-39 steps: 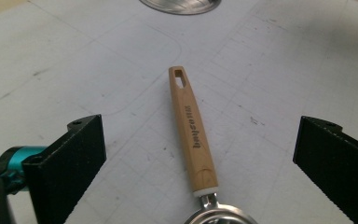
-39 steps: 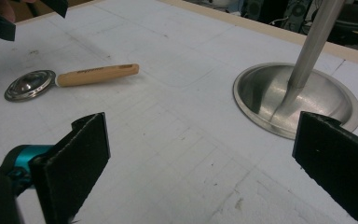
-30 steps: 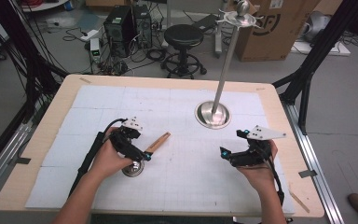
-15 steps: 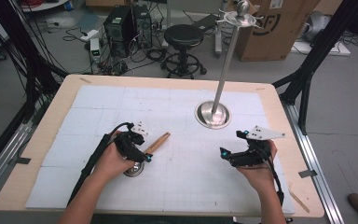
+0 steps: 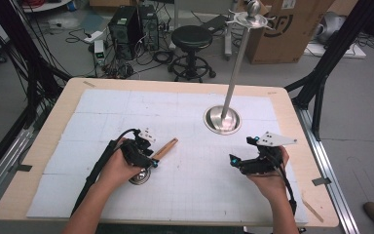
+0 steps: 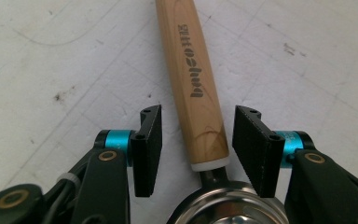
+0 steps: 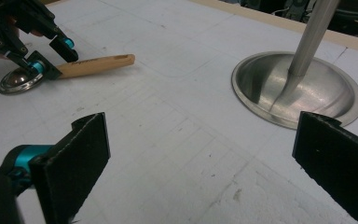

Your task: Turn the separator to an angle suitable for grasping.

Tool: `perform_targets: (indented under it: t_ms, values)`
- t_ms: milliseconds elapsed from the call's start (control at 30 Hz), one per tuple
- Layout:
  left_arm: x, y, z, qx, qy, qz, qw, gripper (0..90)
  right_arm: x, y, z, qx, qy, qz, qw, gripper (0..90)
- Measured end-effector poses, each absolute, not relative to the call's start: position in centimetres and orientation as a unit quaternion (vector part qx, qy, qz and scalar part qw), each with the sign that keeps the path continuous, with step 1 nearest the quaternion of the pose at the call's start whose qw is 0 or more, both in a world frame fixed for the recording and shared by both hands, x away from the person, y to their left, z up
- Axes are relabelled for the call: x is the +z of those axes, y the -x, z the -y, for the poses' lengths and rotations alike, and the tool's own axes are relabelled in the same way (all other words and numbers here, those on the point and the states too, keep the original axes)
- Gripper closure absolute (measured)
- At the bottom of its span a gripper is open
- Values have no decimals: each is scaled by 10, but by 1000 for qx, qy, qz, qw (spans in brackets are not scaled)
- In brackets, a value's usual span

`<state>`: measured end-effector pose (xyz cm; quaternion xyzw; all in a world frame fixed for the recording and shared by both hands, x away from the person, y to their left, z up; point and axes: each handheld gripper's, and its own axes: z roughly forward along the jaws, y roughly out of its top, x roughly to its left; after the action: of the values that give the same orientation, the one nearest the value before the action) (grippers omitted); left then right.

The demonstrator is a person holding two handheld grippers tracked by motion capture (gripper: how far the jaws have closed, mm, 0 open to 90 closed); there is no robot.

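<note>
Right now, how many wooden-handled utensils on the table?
1. The wooden-handled strainer lies left of centre on the table, its handle between the left gripper's closing jaws, pads not yet touching. None seen elsewhere; the hands could hide something small.

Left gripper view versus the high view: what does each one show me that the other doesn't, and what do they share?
Left gripper view: dark lettering on the wooden handle, its white collar, and gaps between pads and handle. The left gripper has just been closing its jaws around the handle.
High view: a tall metal stand, a black stool, the right gripper, both forearms.
Shared: the handle, metal cup, left gripper and white gridded table.
</note>
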<state>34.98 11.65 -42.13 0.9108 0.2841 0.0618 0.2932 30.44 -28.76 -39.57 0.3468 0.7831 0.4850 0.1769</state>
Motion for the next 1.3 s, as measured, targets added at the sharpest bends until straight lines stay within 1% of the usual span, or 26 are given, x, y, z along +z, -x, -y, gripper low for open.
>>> perform_targets:
  t_ms: [233,600,767,900,1300]
  values:
    - [-423,-349,-115,51,-913,-285,288,540,-397,-306,287,481,-349,-785,177,27]
    - [-423,-349,-113,60,-913,-291,280,594,-397,-305,289,482,-353,-783,176,27]
    - [-420,-348,-109,67,-918,-291,260,609,-398,-306,289,479,-353,-784,178,27]
    - [-419,-348,-111,60,-920,-295,251,632,-398,-306,290,479,-355,-783,177,27]
    - [-418,-348,-105,65,-924,-297,234,642,-400,-308,289,472,-357,-786,177,26]
